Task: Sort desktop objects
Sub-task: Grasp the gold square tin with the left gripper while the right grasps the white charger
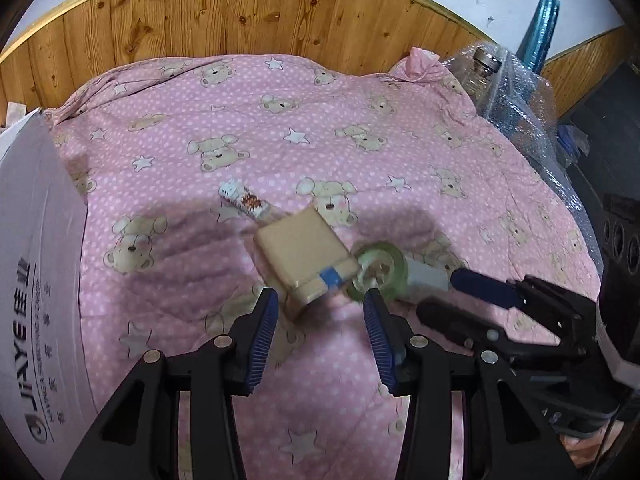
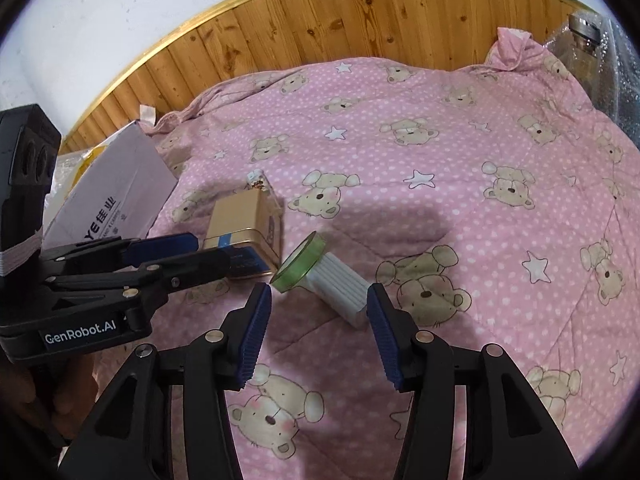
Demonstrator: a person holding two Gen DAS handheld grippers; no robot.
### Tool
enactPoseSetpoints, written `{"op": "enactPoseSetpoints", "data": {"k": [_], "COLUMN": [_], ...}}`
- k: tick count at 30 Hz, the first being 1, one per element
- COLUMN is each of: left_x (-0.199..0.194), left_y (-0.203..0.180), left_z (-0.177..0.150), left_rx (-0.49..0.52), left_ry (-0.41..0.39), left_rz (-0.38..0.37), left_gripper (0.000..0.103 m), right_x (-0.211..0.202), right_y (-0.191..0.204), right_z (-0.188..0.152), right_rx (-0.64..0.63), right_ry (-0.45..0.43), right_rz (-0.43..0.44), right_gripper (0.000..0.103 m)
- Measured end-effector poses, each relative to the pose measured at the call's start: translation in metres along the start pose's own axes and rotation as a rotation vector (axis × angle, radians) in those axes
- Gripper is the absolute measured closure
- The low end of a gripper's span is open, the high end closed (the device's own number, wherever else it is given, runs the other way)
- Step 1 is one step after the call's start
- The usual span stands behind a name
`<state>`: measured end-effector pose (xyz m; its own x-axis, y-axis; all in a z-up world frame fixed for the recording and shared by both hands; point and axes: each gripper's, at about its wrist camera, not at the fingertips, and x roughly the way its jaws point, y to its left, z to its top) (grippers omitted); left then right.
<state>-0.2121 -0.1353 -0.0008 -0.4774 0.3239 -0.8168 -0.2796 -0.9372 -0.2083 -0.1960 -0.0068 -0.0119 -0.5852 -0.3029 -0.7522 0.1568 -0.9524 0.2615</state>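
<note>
Both claws spread wide over the pink bear-print bed cover [image 1: 360, 128], as we see them

Our left claw [image 1: 320, 308] gapes before the tan box [image 1: 306, 256], holding nothing; our right claw [image 2: 319, 300] brackets the green-capped white cylinder [image 2: 328, 276] without touching it. We see a small patterned tube [image 1: 244, 200] lying behind the box, and a white carton [image 1: 36, 264] at the left

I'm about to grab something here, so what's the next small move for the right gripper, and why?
Probably ease the right gripper forward a little and close on the white ribbed body of the green-capped container. Its jaws are open and the container lies on its side on the pink quilt, its white end between the fingertips. The left gripper, also open, faces the gold tin.
</note>
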Motion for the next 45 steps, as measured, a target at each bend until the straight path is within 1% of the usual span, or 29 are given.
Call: {"op": "enactPoseSetpoints", "data": {"k": [1,2,4,6,10,12,14,16,17,18,19,21,22,23,25,29,30,33,34,35,36,37,38,42,45], "left_x": [0.005,0.009,0.018,0.025,0.031,0.032,0.027,0.020,0.015,0.012,0.008,0.001,-0.001,-0.003,-0.004,0.003,0.009,0.029,0.035,0.042,0.047,0.050,0.050,0.042,0.032], "left_y": [-0.001,-0.002,-0.005,-0.006,-0.006,-0.003,0.005,0.012,0.015,0.017,0.021,0.028,0.030,0.030,0.024,0.005,0.002,-0.005,-0.006,-0.004,0.000,0.003,0.006,0.010,0.012], "left_z": [0.004,0.008,0.015,0.019,0.022,0.022,0.019,0.014,0.010,0.006,0.002,-0.005,-0.006,-0.006,-0.001,0.016,0.020,0.028,0.029,0.030,0.030,0.029,0.028,0.022,0.014], "left_rx": [0.005,0.007,0.022,0.024,0.035,0.018,-0.013,-0.031,-0.042,-0.048,-0.057,-0.088,-0.099,-0.106,-0.099,-0.053,-0.041,-0.006,0.010,0.008,-0.005,-0.018,-0.023,-0.038,-0.043], "left_ry": [0.000,-0.005,-0.015,-0.016,-0.023,-0.023,-0.025,-0.026,-0.026,-0.020,-0.016,-0.011,-0.008,-0.008,-0.020,-0.056,-0.057,-0.044,-0.043,-0.028,-0.011,-0.001,-0.006,-0.018,-0.018], "left_rz": [0.003,0.014,0.046,0.039,0.047,0.040,0.039,0.037,0.052,0.083,0.094,0.050,0.038,0.029,0.012,0.036,0.050,0.125,0.146,0.159,0.151,0.137,0.131,0.112,0.096], "left_gripper": [0.056,0.053,0.049,0.044,0.039,0.039,0.039,0.039,0.039,0.039,0.039,0.039,0.039,0.039,0.039,0.039,0.039,0.039,0.039,0.039,0.039,0.039,0.039,0.042,0.043], "right_x": [0.002,0.005,0.009,0.013,0.024,0.027,0.026,0.020,0.017,0.014,0.011,0.007,0.006,0.006,0.009,0.030,0.034,0.038,0.040,0.040,0.041,0.041,0.040,0.034,0.027], "right_y": [-0.001,-0.001,-0.002,-0.006,-0.018,-0.022,-0.024,-0.024,-0.023,-0.023,-0.023,-0.025,-0.025,-0.026,-0.026,-0.020,-0.017,-0.011,-0.010,-0.008,-0.006,-0.004,-0.005,-0.010,-0.015], "right_z": [0.001,0.002,0.005,0.006,0.003,0.002,0.001,-0.002,-0.004,-0.005,-0.006,-0.006,-0.006,-0.005,-0.003,0.000,0.001,0.003,0.003,0.002,0.001,0.001,0.000,-0.003,-0.008], "right_rx": [-0.010,-0.016,-0.029,-0.032,-0.007,0.002,0.007,0.016,0.019,0.020,0.024,0.033,0.037,0.044,0.048,0.015,0.004,-0.041,-0.049,-0.059,-0.077,-0.091,-0.094,-0.074,-0.047], "right_ry": [-0.013,-0.015,-0.016,-0.017,0.005,0.017,0.030,0.045,0.047,0.048,0.038,0.017,0.007,-0.004,-0.007,0.028,0.031,0.022,0.023,0.023,0.025,0.027,0.031,0.042,0.051], "right_rz": [-0.013,-0.020,-0.039,-0.039,-0.038,-0.036,-0.011,0.060,0.094,0.115,0.108,0.088,0.086,0.077,0.068,0.040,0.028,-0.008,-0.016,-0.026,-0.043,-0.060,-0.056,-0.025,0.003], "right_gripper": [0.046,0.043,0.043,0.043,0.044,0.051,0.066,0.068,0.068,0.068,0.067,0.056,0.050,0.046,0.045,0.045,0.045,0.044,0.045,0.048,0.052,0.066,0.070,0.070,0.070]}}
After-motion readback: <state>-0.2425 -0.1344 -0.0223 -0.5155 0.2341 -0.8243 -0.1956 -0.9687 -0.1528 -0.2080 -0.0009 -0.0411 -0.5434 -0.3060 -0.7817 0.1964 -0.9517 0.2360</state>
